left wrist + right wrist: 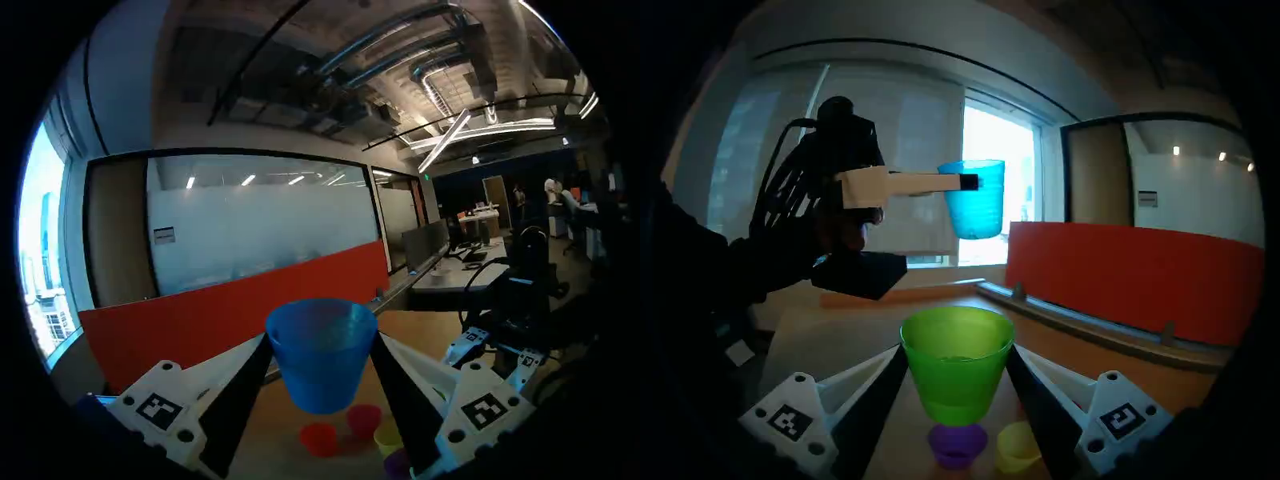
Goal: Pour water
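Left claw (322, 342) was found clamped on the blue cup (320, 376), both fingers pressing its sides, at lower centre of the left gripper view. Right claw (958, 352) gripped the green cup (958, 384) likewise, at lower centre of the right gripper view. There the blue cup appeared upright, upper centre. Red cup (318, 438), pink cup (364, 418) and yellow cup (388, 436) stood on the table (412, 326) at the bottom.
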Demonstrator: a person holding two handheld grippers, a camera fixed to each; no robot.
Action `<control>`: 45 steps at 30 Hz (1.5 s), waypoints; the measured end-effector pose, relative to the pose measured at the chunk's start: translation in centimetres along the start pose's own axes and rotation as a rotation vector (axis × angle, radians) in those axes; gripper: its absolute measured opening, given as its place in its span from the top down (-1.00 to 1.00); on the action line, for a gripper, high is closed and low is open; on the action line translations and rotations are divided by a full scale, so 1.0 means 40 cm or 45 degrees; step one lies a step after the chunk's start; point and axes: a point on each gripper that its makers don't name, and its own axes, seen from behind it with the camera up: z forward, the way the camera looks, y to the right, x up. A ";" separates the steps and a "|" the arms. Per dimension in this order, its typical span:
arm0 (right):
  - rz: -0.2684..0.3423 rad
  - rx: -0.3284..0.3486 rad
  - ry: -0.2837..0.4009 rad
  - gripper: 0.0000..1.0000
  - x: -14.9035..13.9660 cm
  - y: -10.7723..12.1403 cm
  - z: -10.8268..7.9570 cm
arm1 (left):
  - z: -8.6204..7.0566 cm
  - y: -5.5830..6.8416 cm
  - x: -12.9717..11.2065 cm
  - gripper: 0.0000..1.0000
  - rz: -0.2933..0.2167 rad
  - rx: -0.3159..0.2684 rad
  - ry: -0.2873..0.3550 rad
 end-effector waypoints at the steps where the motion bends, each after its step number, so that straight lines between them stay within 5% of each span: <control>1: 0.002 -0.001 0.001 -0.76 -0.001 0.001 0.000 | 0.000 -0.001 -0.001 -0.69 -0.007 0.001 0.000; 18: 0.020 -0.024 -0.011 -0.76 0.003 0.020 -0.015 | -0.009 -0.050 -0.095 -0.69 -0.052 0.051 -0.136; 45: 0.021 -0.090 -0.098 -0.76 -0.012 0.081 -0.075 | -0.034 -0.051 -0.278 -0.71 -0.119 0.033 -0.349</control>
